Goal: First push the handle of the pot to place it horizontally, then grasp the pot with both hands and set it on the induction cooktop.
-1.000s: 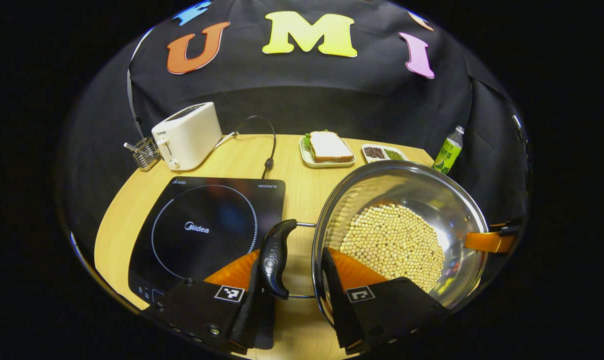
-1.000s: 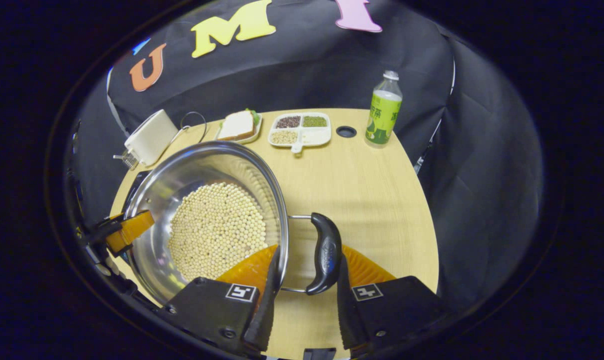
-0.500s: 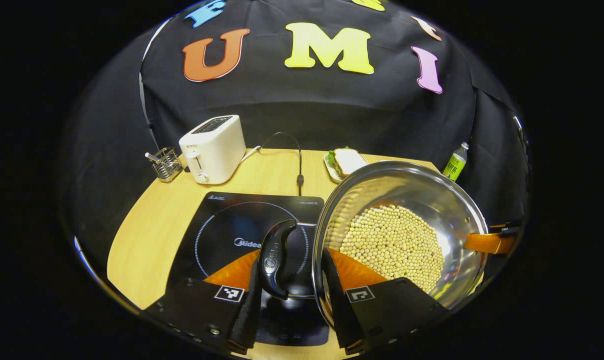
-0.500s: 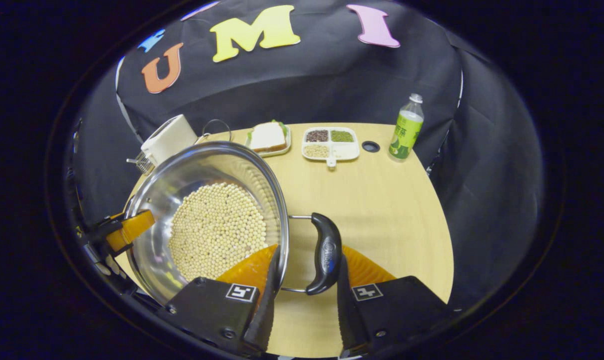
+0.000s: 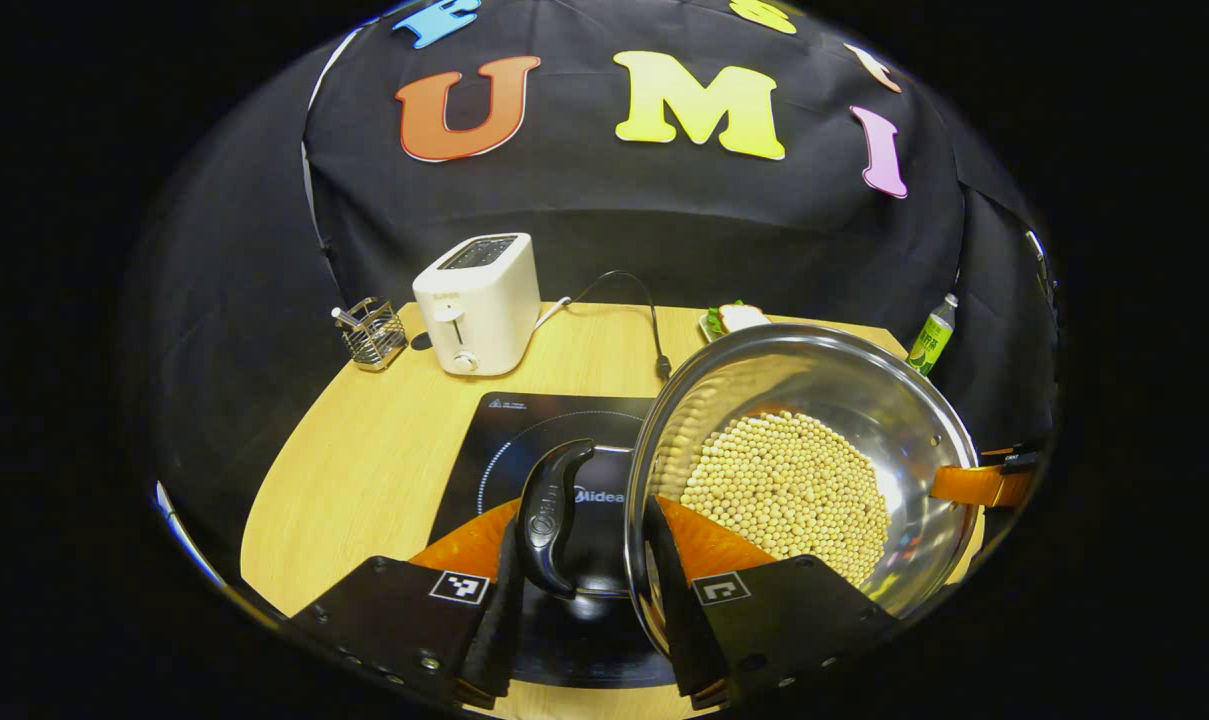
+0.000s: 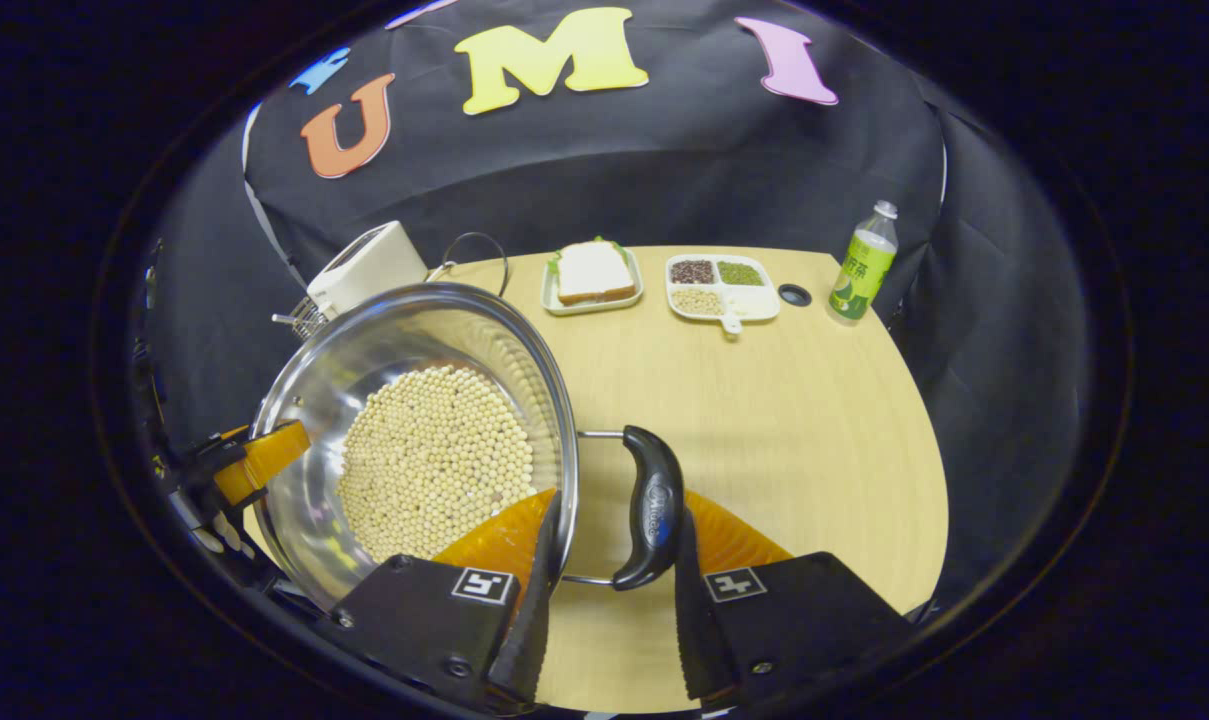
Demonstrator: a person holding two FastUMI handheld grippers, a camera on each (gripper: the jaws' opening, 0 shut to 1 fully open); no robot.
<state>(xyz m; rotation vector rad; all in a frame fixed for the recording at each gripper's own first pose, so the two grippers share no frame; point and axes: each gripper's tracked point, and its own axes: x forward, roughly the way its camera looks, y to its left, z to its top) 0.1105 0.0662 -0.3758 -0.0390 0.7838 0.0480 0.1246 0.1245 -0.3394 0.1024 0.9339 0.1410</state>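
Induction cooktop [image 5: 524, 425] half hidden behind pot [image 5: 844, 400].

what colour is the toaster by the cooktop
White or cream, the toaster shows best in the left gripper view, behind the black induction cooktop.

Sitting between both grippers: pot [image 5: 814, 400], beans [image 5: 784, 485] lying inside it. Left gripper [image 5: 579, 560] straddling the near-side handle [image 5: 549, 515] and pot rim; right gripper [image 6: 609, 560] straddling the opposite handle [image 6: 649, 505] the same way. Hanging over the induction cooktop [image 5: 524, 440], which is lying on the table [image 5: 364, 470] below and left of the pot. Standing behind the cooktop: toaster [image 5: 477, 303], wire rack [image 5: 371, 333] just left of it. Lying along the table's far edge: sandwich plate [image 6: 592, 280], divided dish [image 6: 721, 286] to its right, bottle [image 6: 862, 265] standing farther right.
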